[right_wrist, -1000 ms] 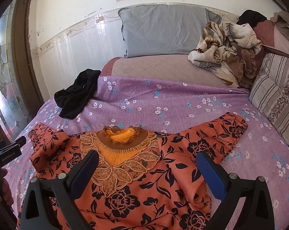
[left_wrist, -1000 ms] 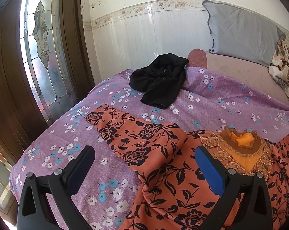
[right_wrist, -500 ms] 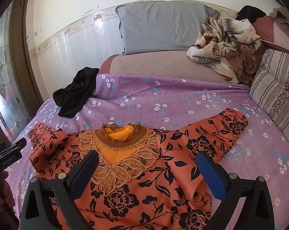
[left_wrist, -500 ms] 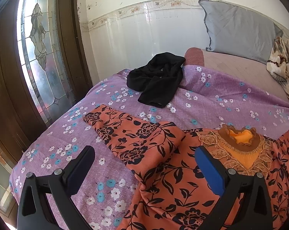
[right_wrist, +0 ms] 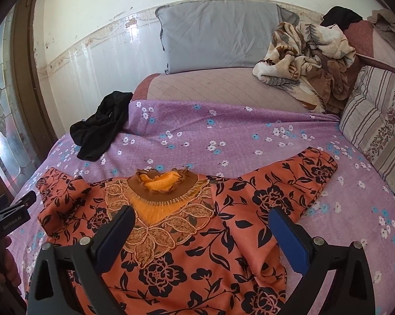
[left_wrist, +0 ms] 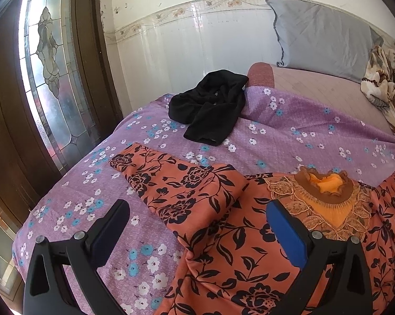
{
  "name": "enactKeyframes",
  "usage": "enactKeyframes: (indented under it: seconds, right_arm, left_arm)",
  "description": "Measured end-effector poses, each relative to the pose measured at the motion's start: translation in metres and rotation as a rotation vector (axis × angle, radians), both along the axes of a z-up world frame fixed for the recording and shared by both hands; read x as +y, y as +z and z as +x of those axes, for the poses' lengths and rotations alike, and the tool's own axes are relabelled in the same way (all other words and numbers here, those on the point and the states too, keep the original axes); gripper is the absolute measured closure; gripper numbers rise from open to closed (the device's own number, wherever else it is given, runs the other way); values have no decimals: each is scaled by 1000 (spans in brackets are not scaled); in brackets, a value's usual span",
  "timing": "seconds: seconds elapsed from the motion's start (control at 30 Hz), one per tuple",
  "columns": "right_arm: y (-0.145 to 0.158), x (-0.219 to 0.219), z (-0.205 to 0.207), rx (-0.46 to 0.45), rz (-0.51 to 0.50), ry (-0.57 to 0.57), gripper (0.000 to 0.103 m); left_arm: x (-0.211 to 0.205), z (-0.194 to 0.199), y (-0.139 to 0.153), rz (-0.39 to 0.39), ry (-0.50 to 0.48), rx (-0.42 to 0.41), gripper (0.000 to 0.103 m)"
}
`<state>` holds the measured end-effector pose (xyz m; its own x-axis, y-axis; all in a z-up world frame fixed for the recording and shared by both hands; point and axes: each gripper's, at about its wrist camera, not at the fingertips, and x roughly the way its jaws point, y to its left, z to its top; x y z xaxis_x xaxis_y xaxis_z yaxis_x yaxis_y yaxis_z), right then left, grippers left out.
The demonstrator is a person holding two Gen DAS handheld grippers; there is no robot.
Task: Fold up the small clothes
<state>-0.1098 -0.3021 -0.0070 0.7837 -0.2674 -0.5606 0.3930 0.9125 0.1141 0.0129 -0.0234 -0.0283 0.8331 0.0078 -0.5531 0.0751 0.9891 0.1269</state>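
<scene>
Two grippers are hovering with jaws spread wide and holding nothing: the left gripper (left_wrist: 197, 223) over the left sleeve (left_wrist: 171, 181), the right gripper (right_wrist: 200, 225) over the orange floral top (right_wrist: 197, 262), which is lying flat, sleeves out, on the near part of the purple bedspread (right_wrist: 223, 136). Pinching the left cuff and laying it across the chest looks the cleanest start (keeping it taut). A black garment (right_wrist: 100, 128) is lying far left and a crumpled blanket (right_wrist: 307, 60) far right, neither obstructing.

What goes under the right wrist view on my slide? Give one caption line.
Open right gripper poised over an orange floral top spread flat on a purple bedspread, black garment beyond.
</scene>
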Motion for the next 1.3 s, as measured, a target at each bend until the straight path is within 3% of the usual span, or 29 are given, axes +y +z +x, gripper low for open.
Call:
enactKeyframes:
  seconds: [0.43, 0.73, 0.83, 0.9, 1.03, 1.1, 1.2, 1.23, 1.3]
  right_arm:
    - [-1, -4, 6, 10, -8, -7, 0]
    - [-8, -52, 11, 36, 57, -68, 0]
    - [-13, -91, 9, 39, 143, -102, 0]
    - [-20, -128, 6, 36, 226, -149, 0]
    - [-52, -224, -4, -8, 530, -234, 0]
    - [-73, -263, -9, -51, 679, -254, 1]
    - [-103, -306, -11, -104, 832, -330, 11]
    - [-110, -316, -8, -108, 848, -348, 17]
    - [-117, -332, 3, -91, 820, -383, 19]
  left_arm:
    - [-5, 2, -4, 4, 0, 11, 0]
    - [-9, 11, -12, 20, 1, 39, 0]
    - [-14, 20, -24, 23, -14, 96, 0]
    - [-18, 33, -40, 15, -30, 198, 0]
    - [-28, 54, -88, -1, -17, 439, 0]
    - [-37, 53, -102, 64, 5, 451, 0]
    - [-50, 48, -112, 157, 6, 423, 0]
    - [-51, 45, -114, 166, 8, 413, 0]
    - [-50, 40, -115, 155, 14, 400, 0]
